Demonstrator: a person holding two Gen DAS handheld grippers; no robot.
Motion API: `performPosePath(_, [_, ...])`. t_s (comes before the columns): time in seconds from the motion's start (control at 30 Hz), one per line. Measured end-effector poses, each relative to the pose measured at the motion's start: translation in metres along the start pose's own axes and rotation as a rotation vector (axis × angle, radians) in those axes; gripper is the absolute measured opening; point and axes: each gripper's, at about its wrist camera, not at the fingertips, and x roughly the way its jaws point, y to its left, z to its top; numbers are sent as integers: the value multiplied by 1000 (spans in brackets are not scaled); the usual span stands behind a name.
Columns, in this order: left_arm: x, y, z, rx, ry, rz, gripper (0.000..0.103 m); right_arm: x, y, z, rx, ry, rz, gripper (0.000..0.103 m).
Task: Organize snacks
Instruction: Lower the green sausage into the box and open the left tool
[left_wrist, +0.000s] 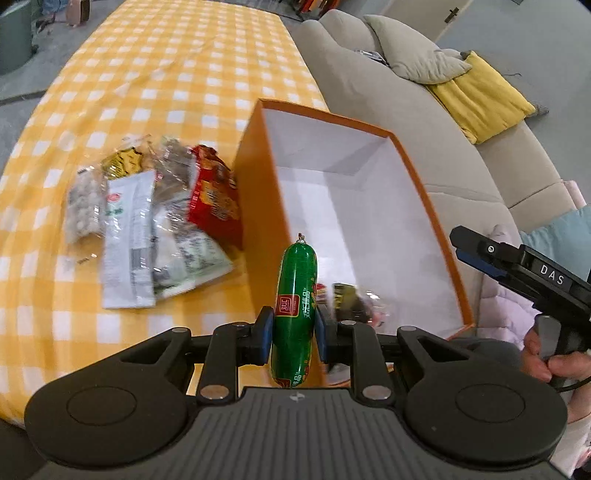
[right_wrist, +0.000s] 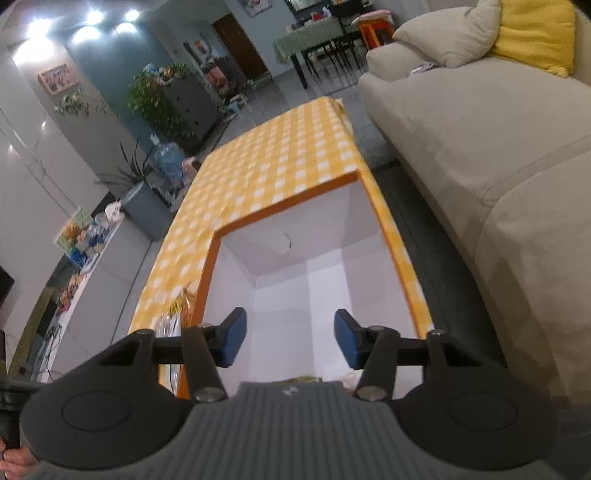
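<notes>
My left gripper (left_wrist: 293, 328) is shut on a green sausage stick (left_wrist: 295, 295) and holds it upright over the near left edge of the orange box (left_wrist: 255, 192). The box is open, white inside, with a few snack packets (left_wrist: 351, 299) at its near end. A pile of snack packets (left_wrist: 155, 221) lies on the checkered tablecloth left of the box. My right gripper (right_wrist: 290, 341) is open and empty, above the near end of the orange box (right_wrist: 402, 280). It also shows at the right of the left wrist view (left_wrist: 517, 266).
The yellow checkered table (left_wrist: 147, 74) stretches away beyond the box. A beige sofa (left_wrist: 424, 147) with a yellow cushion (left_wrist: 480, 96) runs along the right side. A few snack packets (right_wrist: 177, 314) show left of the box in the right wrist view.
</notes>
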Motion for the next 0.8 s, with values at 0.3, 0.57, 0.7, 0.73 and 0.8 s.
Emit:
performPosePath(0.3, [39, -53, 12, -31, 32, -51, 26, -10, -19, 3, 51, -70, -3, 58])
performPosePath(0.57, [114, -101, 8, -39, 96, -67, 26, -27, -39, 8, 65, -154, 35, 58])
performPosePath(0.7, [142, -111, 6, -57, 133, -58, 26, -26, -49, 7, 96, -154, 19, 59])
performPosePath(0.73, [145, -111, 5, -68, 137, -60, 26, -26, -51, 7, 104, -153, 22, 59])
performPosePath(0.8, [151, -115, 5, -75, 145, -51, 26, -27, -54, 7, 116, -155, 23, 59])
